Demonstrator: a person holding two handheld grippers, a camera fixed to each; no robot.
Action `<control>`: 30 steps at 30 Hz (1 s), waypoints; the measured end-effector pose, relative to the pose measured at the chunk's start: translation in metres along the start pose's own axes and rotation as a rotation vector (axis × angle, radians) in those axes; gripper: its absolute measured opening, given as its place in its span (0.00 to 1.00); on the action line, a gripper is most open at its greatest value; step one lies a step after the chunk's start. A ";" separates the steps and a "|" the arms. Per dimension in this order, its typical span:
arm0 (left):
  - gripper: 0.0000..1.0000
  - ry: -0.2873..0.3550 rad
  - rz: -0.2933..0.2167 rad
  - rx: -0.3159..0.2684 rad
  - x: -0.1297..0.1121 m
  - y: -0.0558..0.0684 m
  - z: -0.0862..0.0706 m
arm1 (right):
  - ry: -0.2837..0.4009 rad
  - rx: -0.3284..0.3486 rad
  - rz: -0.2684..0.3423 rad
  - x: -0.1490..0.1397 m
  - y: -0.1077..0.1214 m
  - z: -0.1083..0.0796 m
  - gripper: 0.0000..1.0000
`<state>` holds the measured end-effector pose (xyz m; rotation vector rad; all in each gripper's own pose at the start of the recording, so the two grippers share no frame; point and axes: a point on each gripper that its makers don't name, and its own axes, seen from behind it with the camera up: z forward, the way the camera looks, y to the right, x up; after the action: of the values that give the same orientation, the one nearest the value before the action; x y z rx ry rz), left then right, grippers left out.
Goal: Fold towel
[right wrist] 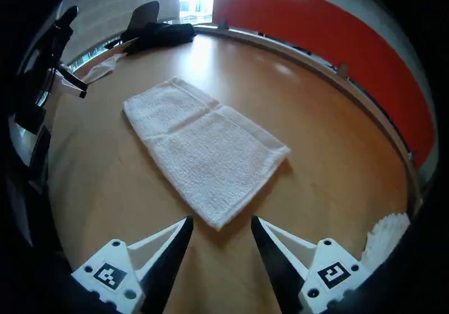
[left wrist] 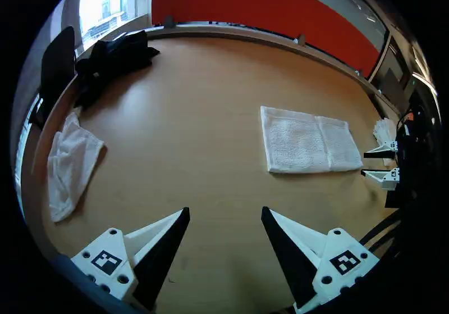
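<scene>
A white terry towel lies flat on the wooden table, folded into a rectangle with a crease across it. In the left gripper view my left gripper is open above bare wood, well short of the towel. Beyond the towel's right end, my right gripper points at it with its fingers apart. In the right gripper view the towel runs diagonally, and its near corner lies just between the tips of my open right gripper. My left gripper is far off at the left.
A crumpled white cloth lies near the table's left edge, with a black garment and a dark chair behind it. A red partition lines the far edge. A white stack sits at the right.
</scene>
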<state>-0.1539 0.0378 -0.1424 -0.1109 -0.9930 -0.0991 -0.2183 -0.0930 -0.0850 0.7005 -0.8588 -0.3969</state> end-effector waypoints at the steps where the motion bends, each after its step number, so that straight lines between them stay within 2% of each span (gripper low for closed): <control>1: 0.95 -0.001 0.000 0.001 -0.001 -0.001 0.000 | -0.005 0.004 -0.001 -0.001 0.000 0.000 0.71; 6: 0.95 -0.002 -0.001 0.003 -0.003 -0.003 -0.001 | -0.019 0.022 -0.004 -0.003 -0.001 0.001 0.59; 24: 0.95 -0.010 -0.009 0.006 -0.005 -0.005 -0.002 | -0.035 0.048 0.017 -0.007 -0.008 0.005 0.05; 30: 0.95 -0.011 -0.009 0.008 -0.006 -0.006 -0.002 | -0.021 0.045 0.028 -0.004 -0.008 0.004 0.05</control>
<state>-0.1563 0.0322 -0.1479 -0.1001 -1.0045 -0.1032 -0.2245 -0.0978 -0.0912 0.7258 -0.8993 -0.3611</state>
